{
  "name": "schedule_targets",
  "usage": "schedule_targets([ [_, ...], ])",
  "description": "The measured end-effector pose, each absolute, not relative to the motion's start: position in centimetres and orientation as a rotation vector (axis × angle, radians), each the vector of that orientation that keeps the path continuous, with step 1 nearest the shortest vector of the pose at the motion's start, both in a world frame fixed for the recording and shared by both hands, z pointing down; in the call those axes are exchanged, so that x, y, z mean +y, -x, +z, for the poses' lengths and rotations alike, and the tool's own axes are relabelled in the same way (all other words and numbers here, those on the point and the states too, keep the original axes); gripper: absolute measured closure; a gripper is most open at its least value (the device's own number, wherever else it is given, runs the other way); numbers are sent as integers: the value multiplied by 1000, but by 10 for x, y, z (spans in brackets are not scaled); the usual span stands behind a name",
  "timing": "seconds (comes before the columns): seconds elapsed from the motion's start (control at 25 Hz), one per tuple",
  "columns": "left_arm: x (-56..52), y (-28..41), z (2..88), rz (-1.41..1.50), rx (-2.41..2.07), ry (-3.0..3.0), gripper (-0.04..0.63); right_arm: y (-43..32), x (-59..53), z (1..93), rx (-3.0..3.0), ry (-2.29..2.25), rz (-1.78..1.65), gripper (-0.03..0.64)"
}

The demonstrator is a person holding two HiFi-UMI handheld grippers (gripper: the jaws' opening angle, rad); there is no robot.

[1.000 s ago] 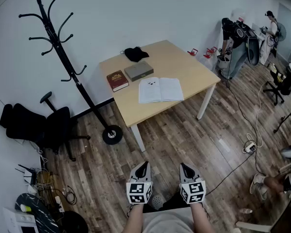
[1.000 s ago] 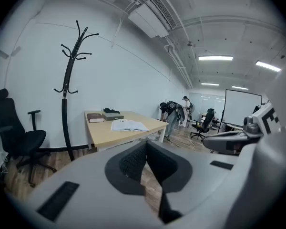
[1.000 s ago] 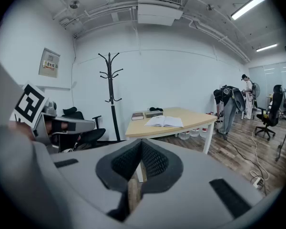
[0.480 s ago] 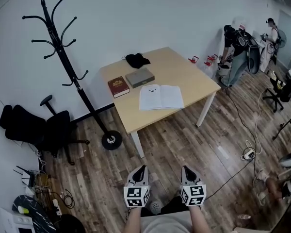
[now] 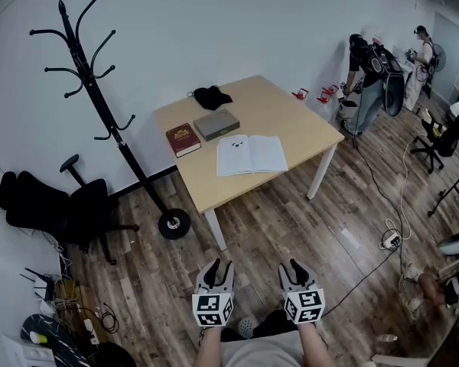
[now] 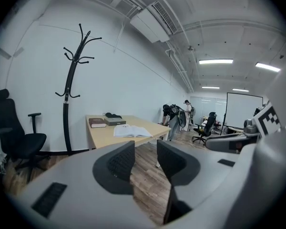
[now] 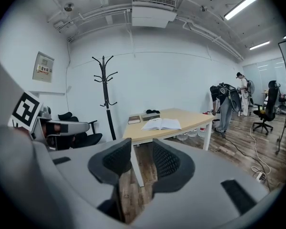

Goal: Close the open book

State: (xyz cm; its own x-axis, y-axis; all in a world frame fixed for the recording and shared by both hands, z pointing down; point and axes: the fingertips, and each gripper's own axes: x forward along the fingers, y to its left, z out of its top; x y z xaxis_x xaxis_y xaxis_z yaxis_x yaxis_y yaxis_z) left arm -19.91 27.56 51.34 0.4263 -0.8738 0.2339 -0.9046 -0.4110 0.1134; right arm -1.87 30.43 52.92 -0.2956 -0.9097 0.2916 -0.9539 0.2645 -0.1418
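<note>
The open book (image 5: 251,155) lies flat with its white pages up, near the front edge of the light wooden table (image 5: 291,113). It also shows in the left gripper view (image 6: 131,131) and the right gripper view (image 7: 162,124). Both grippers hang low over the wooden floor, well short of the table. My left gripper (image 5: 216,270) and my right gripper (image 5: 294,268) have just been opening. Each is open with nothing but air between its dark ribbed pads (image 6: 121,161) (image 7: 168,160).
A dark red book (image 5: 183,139), a grey book (image 5: 218,124) and a black cloth (image 5: 212,96) lie at the table's back left. A black coat stand (image 5: 99,105) and an office chair (image 5: 53,205) are to the left. People (image 5: 367,67) stand far right; cables (image 5: 382,235) cross the floor.
The jaws of both grippers were together in the earlier frames and now stand apart. The book and the table have not changed.
</note>
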Motion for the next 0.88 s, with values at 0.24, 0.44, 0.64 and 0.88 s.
schedule_targets([
  [0.24, 272, 204, 510, 204, -1575, -2453, 420, 23, 305, 533, -2364, -1752, 464, 390],
  [0.44, 272, 212, 515, 235, -1593, -2431, 397, 25, 309, 540, -2346, -1754, 485, 387],
  [0.64, 269, 212, 529, 252, -1588, -2396, 397, 23, 308, 549, -2319, -1731, 478, 385],
  [0.88, 242, 197, 532, 274, -1568, -2416, 397, 11, 281, 554, -2315, -1726, 478, 385],
])
